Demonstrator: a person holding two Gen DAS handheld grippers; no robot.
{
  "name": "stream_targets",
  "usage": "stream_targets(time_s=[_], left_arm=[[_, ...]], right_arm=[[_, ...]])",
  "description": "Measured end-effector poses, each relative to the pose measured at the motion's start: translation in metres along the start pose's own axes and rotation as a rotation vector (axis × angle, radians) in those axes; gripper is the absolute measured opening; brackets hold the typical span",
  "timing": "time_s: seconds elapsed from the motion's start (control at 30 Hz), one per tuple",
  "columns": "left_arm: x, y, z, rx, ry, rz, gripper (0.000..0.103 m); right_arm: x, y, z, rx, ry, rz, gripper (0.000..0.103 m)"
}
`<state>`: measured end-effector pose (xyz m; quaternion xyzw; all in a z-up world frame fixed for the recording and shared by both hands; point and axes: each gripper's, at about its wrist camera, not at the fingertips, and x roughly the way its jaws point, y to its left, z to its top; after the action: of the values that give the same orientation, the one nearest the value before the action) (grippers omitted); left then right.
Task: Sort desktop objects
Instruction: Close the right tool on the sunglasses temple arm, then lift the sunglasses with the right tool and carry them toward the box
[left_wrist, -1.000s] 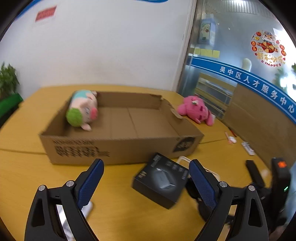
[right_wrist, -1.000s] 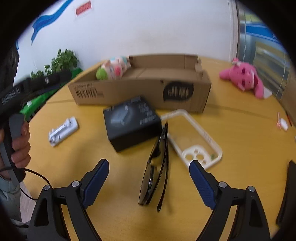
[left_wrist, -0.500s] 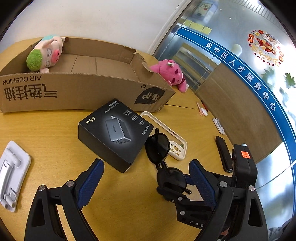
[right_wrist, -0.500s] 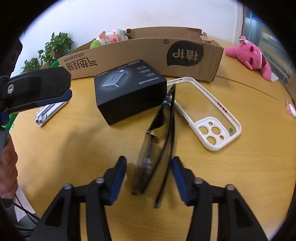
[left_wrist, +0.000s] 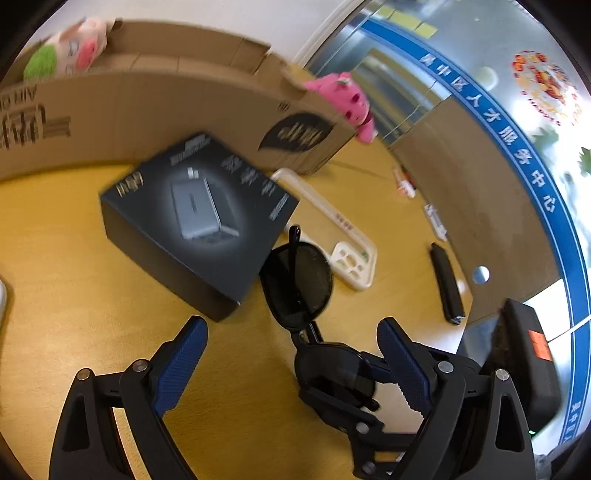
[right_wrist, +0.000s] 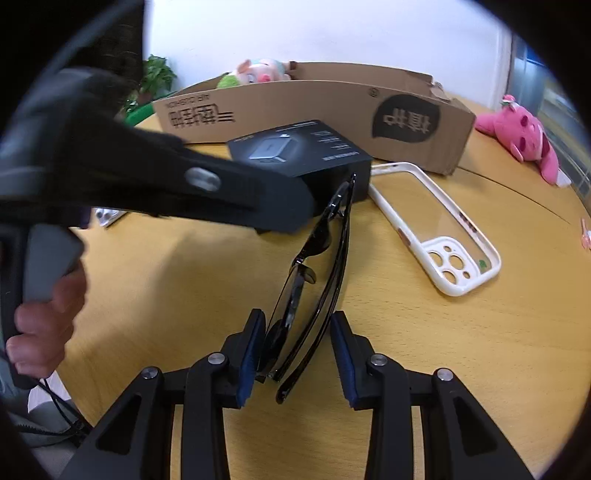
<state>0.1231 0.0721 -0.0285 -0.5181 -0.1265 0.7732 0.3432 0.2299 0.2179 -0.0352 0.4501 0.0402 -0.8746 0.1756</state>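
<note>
Right claw (right_wrist: 297, 354) has just been closing around the folded sunglasses (right_wrist: 314, 280) at table (right_wrist: 424, 350) centre; right pad not yet touching. Left claw (left_wrist: 291, 365) stands wide. Risk: thin frame twists out toward 12 o'clock.

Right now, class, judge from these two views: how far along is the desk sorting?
Done: one plush pig sits in the cardboard box. In hand: the right gripper has just been closing its jaws, with the sunglasses between them. Remaining: the black charger box, phone case and pink plush lie outside on the table.
</note>
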Motion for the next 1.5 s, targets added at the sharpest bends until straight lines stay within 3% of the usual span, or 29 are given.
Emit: stream_targets(time_s=[0.07,0.2,0.33,0.43,0.5,0.63,0.8,1.03,1.33,1.5], left_arm=[[0.009,0.005,-0.001,-0.021,0.036,-0.005,0.094],[0.012,0.001,-0.002,-0.007,0.027,0.011,0.094],[0.019,-0.010,-0.006,0.047,0.045,0.024,0.094],[0.020,-0.015,-0.009,0.082,0.038,0.083,0.090],[0.019,-0.016,-0.011,0.093,0.031,0.129,0.081],[0.015,-0.008,-0.010,0.072,0.020,0.176,0.040],[0.015,-0.005,-0.011,0.062,0.018,0.186,0.036],[0.001,-0.005,-0.012,0.028,-0.005,0.189,0.023],[-0.036,-0.030,0.004,0.046,-0.109,0.197,0.022],[-0.060,-0.044,0.025,0.083,-0.166,0.196,0.019]], right_arm=[[-0.001,0.002,-0.002,0.001,-0.004,0.019,0.035],[-0.001,0.015,-0.004,-0.057,-0.005,0.029,0.035],[-0.002,0.028,-0.006,-0.094,-0.012,0.049,0.033],[-0.002,0.042,-0.008,-0.153,-0.024,0.031,0.032],[-0.002,0.046,-0.008,-0.166,-0.026,0.020,0.032],[-0.002,0.042,-0.007,-0.159,-0.029,0.012,0.032],[-0.004,0.046,-0.006,-0.184,-0.031,-0.016,0.032],[-0.010,0.050,-0.003,-0.196,-0.063,-0.039,0.033],[-0.033,0.071,0.008,-0.240,-0.129,-0.106,0.033],[-0.043,0.063,0.035,-0.220,-0.193,-0.124,0.033]])
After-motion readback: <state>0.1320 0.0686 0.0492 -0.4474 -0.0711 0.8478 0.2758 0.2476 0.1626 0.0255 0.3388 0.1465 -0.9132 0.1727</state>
